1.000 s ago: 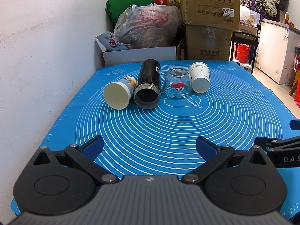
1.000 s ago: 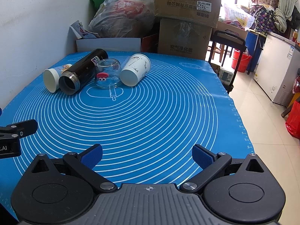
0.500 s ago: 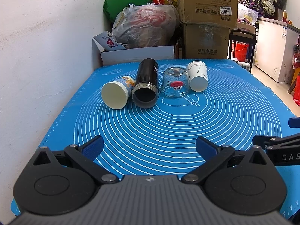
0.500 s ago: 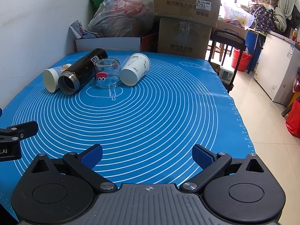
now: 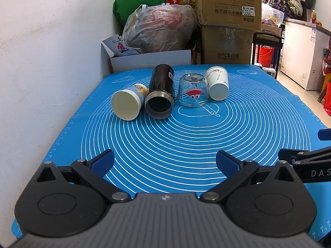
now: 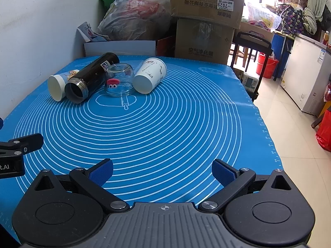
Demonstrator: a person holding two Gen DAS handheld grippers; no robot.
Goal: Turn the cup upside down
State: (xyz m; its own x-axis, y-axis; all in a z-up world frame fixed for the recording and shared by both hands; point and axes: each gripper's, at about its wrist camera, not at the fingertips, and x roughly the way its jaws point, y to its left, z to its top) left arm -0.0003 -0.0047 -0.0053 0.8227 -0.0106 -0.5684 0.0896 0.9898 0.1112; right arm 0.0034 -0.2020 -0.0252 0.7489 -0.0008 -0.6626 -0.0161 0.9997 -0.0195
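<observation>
Four vessels at blue silicone mat's far end, clear glass cup already mouth-down among three lying on their sides; left gripper and right gripper wide open, empty, well short—approach pending, next reach for a toppled cup.

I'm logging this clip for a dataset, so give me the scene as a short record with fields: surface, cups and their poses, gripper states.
surface: blue mat with white rings
glass cup: already upside down, mouth on mat
black flask: on its side, open mouth toward cameras
yellow-print cup: on its side, left of flask
white paper cup: on its side, right of glass
left gripper: open, holding nothing, well short of the cups
right gripper: open, holding nothing
</observation>
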